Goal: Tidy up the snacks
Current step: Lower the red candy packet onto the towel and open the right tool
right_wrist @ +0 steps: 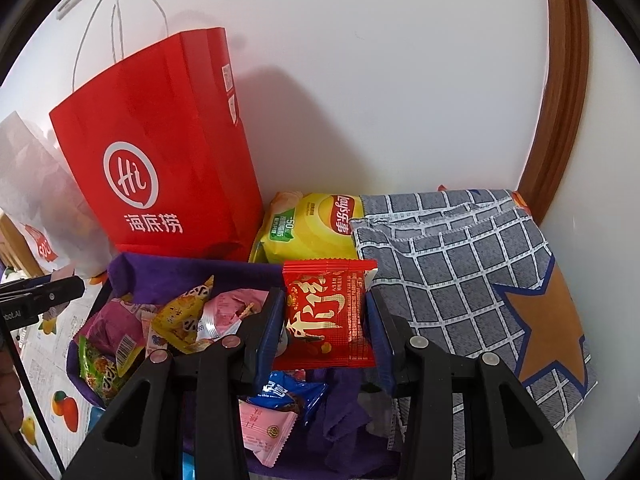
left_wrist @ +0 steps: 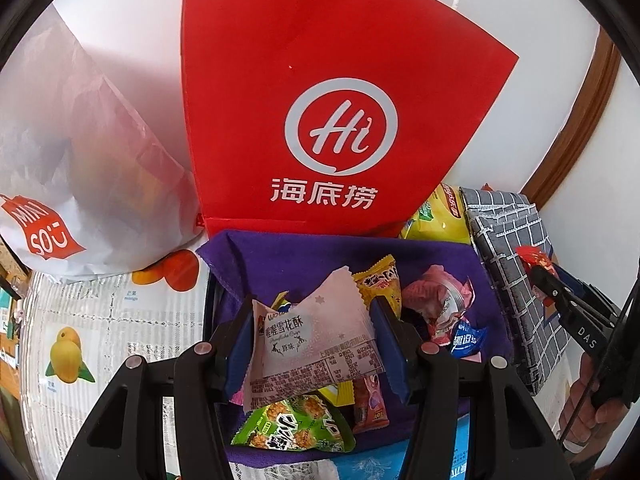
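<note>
1. The left gripper (left_wrist: 314,350) is clamped on a pale pink snack packet (left_wrist: 316,340), its blue pads pressing both side edges, above the purple-lined box (left_wrist: 248,256).
2. The right gripper (right_wrist: 326,320) is clamped on a red snack packet (right_wrist: 328,312), held upright over the box's right edge.
3. Loose snacks lie in the box: a green packet (left_wrist: 296,424), a yellow one (left_wrist: 380,284), a small blue one (right_wrist: 286,394).
4. Right of the box sits a grey checked fabric bin (right_wrist: 460,280), seemingly folded flat.
5. Behind lie a yellow crisp bag (right_wrist: 316,228), a red paper bag (left_wrist: 340,120) and a white bag (left_wrist: 60,160) against the wall.
</note>
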A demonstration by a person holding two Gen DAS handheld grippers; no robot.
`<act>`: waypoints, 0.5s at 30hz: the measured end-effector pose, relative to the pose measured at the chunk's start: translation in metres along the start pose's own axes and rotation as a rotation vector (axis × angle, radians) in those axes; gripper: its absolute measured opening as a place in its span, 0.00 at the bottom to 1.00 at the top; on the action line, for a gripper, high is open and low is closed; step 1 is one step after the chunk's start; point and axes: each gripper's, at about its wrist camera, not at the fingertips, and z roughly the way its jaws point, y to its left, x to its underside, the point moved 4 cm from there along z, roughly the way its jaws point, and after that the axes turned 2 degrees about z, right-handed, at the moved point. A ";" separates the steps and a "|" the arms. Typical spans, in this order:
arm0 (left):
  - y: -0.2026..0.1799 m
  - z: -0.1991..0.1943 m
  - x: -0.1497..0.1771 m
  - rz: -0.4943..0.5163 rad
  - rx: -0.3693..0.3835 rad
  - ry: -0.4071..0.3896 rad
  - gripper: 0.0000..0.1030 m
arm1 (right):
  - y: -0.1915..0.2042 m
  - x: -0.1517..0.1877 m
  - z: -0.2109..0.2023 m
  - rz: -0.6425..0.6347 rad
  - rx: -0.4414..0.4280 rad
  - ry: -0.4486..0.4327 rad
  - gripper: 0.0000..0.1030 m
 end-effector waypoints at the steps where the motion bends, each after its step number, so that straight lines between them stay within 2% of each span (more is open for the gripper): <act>1: -0.001 0.000 0.001 0.003 0.002 0.002 0.52 | 0.001 0.001 0.001 -0.003 0.000 0.003 0.40; 15: -0.014 0.008 0.004 0.029 0.021 0.028 0.52 | 0.020 0.011 0.014 -0.063 -0.029 0.049 0.40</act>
